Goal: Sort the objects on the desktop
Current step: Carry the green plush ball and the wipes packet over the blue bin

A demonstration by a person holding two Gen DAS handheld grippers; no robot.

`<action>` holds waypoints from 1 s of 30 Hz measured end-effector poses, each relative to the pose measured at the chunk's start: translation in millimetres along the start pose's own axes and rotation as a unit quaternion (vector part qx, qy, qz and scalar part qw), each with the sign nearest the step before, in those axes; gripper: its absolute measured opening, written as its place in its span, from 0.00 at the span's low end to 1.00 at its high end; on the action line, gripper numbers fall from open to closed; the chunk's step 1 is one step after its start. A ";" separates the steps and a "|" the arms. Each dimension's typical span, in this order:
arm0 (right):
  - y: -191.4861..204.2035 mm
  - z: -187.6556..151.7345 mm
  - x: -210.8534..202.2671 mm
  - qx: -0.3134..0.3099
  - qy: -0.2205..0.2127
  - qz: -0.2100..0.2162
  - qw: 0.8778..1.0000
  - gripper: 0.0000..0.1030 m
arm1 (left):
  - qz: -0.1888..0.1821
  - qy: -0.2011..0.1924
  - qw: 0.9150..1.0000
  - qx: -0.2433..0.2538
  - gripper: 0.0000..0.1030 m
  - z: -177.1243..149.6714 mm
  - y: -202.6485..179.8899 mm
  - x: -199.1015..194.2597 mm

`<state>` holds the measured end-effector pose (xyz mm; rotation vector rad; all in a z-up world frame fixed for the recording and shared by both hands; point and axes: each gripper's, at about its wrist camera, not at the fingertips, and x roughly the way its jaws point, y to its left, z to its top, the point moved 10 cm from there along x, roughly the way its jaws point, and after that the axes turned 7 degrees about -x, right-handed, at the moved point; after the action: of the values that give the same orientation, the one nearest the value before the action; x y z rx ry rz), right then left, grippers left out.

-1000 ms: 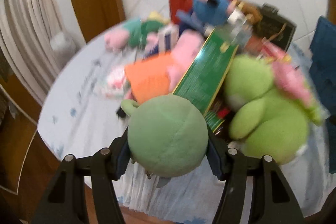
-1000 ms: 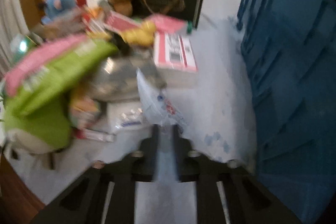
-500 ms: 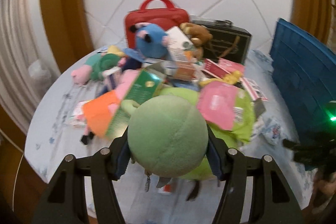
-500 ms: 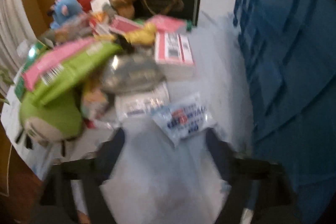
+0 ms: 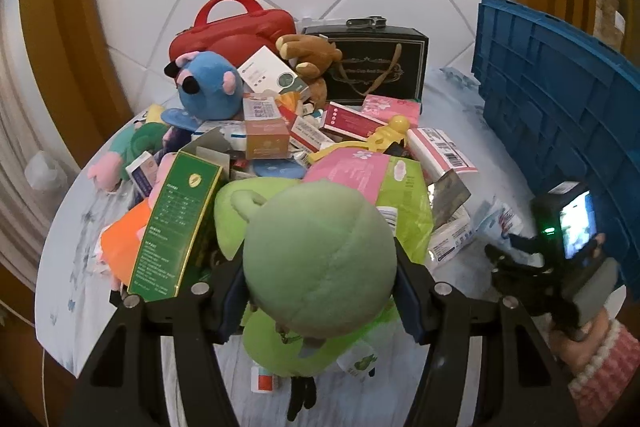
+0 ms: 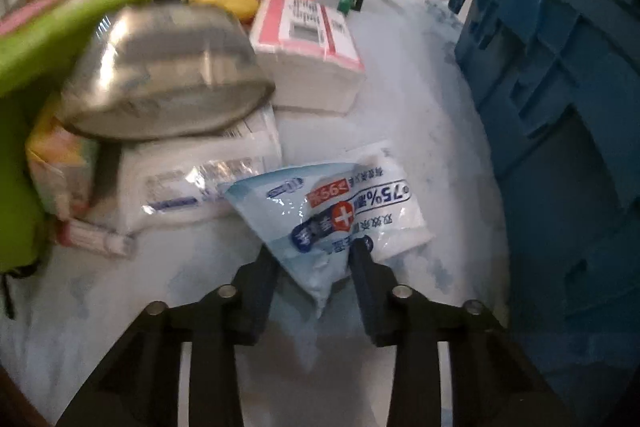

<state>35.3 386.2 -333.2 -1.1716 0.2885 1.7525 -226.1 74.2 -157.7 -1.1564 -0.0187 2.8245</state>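
Observation:
My left gripper is shut on a round green plush toy and holds it above the heap of toys and boxes. A larger lime-green plush lies under it. In the right wrist view a blue-and-white wipes packet lies on the pale tablecloth. Its near corner sits between the fingers of my right gripper, whose jaws are closing around it, with no squeeze showing. The right gripper also shows at the right of the left wrist view, held by a hand in a pink sleeve.
A blue plastic crate stands at the right, close to the right gripper. The heap holds a green carton, a blue plush, a brown bear, a red case, a black box, a pink-labelled box and a silver pouch.
The left gripper swung round with the green plush, bringing the crate and the other hand into view. The right gripper let the wipes packet drop, came down, and its jaws now straddle the packet's corner.

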 end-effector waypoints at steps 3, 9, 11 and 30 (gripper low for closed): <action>2.2 11.5 -37.8 -0.009 -0.038 0.008 0.999 0.33 | -0.006 -0.011 1.000 -0.003 0.59 7.3 -3.8 -6.5; 4.3 46.2 -165.5 -0.018 -0.160 0.043 0.986 0.33 | -0.017 -0.059 0.998 0.003 0.59 35.4 -21.0 -38.5; 3.1 57.2 -205.2 -0.020 -0.198 0.045 0.979 0.33 | -0.028 -0.079 0.996 0.006 0.59 48.0 -32.2 -53.8; -238.6 21.3 -382.4 0.090 -0.301 -0.119 0.942 0.34 | -0.212 -0.159 0.960 0.087 0.59 120.0 -302.2 -177.9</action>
<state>241.9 295.4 57.6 -0.4765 -0.0619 1.7329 -160.4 362.3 66.0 -0.5701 -0.0338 2.5283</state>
